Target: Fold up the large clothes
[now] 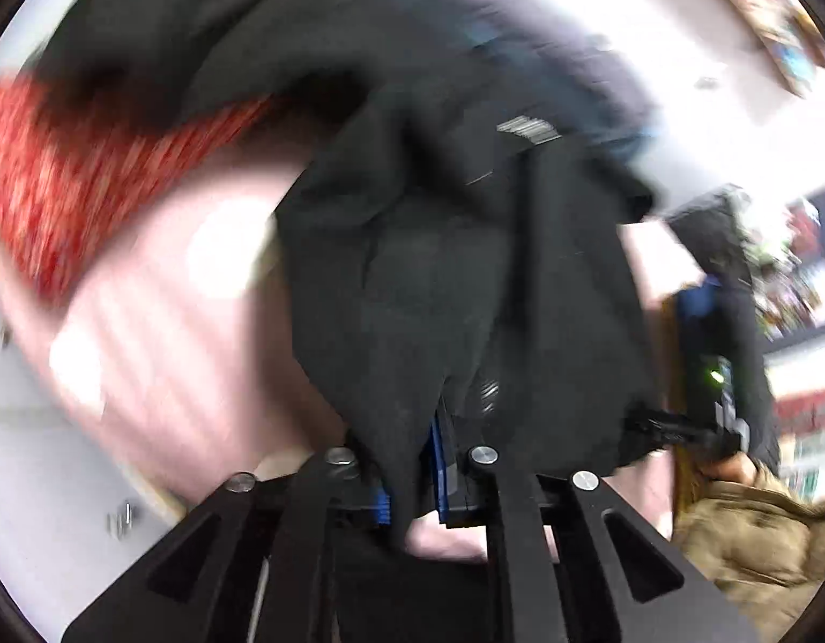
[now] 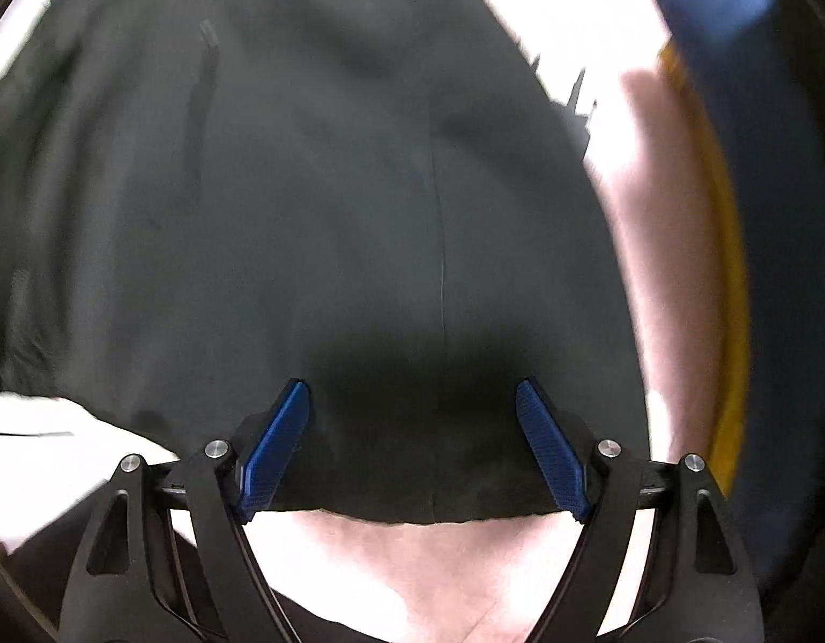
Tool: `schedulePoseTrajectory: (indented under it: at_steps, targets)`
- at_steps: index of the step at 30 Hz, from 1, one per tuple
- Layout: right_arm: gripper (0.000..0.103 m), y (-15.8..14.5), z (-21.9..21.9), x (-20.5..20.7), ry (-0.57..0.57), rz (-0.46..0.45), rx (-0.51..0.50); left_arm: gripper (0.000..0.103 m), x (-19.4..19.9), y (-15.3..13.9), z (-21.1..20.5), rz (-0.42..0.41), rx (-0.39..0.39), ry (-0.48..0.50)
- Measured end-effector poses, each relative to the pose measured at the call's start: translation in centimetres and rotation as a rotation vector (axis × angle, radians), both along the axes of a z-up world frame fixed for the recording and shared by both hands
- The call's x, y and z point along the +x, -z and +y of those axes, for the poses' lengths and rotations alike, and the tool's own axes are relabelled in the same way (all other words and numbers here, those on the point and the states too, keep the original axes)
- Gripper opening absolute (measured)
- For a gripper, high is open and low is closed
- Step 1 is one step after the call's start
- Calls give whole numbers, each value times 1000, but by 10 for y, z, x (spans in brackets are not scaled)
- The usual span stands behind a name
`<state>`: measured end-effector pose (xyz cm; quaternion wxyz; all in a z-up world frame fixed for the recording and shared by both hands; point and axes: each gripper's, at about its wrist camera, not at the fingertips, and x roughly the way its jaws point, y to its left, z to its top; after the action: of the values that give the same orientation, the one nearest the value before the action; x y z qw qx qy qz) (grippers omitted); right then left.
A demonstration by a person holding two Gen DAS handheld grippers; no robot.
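Hanging from the left gripper (image 1: 412, 482), a black garment (image 1: 455, 268) fills the middle of the left wrist view; jaws pinched shut on a bunched fold of it, blue pads (image 1: 439, 466) barely showing beside the cloth. Pale pinkish worktop (image 1: 160, 353) lies bare at centre left and lower left, so open room there. Red-and-white patterned fabric (image 1: 53, 171) sits at upper left, partly under the black cloth, another strip at the top edge. Right edge is crowded: a dark device with a green light (image 1: 718, 375), a tan padded sleeve (image 1: 760, 530) at lower right, blurred colourful clutter behind. Whole view is motion-blurred.

Right wrist view: same garment (image 2: 305, 203) spread flat, covering most of the frame, a seam running down the middle, hem edge straight across the lower centre. Right gripper (image 2: 412, 450) has jaws standing apart over that hem, blue pads (image 2: 275, 445) either side, not pressing the cloth; touching or just above, cannot tell. Bare worktop (image 2: 444, 568) below the hem. Yellow-edged blue object (image 2: 734, 246) curves along the right edge, near the garment's side.
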<state>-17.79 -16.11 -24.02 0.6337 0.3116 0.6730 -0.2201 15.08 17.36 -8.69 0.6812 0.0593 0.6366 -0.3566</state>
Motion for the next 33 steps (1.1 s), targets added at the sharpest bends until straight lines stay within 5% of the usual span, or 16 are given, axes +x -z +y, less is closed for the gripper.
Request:
schedulePoseTrajectory:
  at_steps: [2, 3, 4, 9, 12, 15, 24, 25, 27, 29, 33]
  targets:
    - [36, -6, -3, -4, 15, -20, -17, 45, 6, 13, 4, 34, 27, -31]
    - [8, -13, -6, -7, 28, -53, 12, 56, 8, 17, 8, 28, 50, -43]
    - [4, -25, -10, -14, 49, -79, 10, 67, 8, 16, 13, 5, 65, -57]
    - [3, -90, -40, -79, 174, -105, -131, 80, 27, 4, 40, -64, 61, -151]
    - [3, -94, -45, -99, 146, 0, -228, 86, 48, 6, 59, -99, 86, -180]
    - [3, -84, -48, -109, 215, -4, -178, 87, 55, 19, 60, -106, 116, -174]
    - [3, -76, -46, -106, 250, -6, -150, 90, 3, 77, -19, -37, 81, 48]
    - [3, -76, -46, -106, 251, -4, -147, 88, -6, 84, -30, -8, 62, 60]
    - [3, -77, -47, -105, 247, -1, -145, 68, -21, 94, -53, 23, 73, 108]
    - [3, -79, -57, -100, 237, -6, -139, 16, -30, 86, -74, 31, 70, 164]
    - [3, -100, -69, -102, 224, -90, -37, 7, -26, 12, -72, -19, -67, 199]
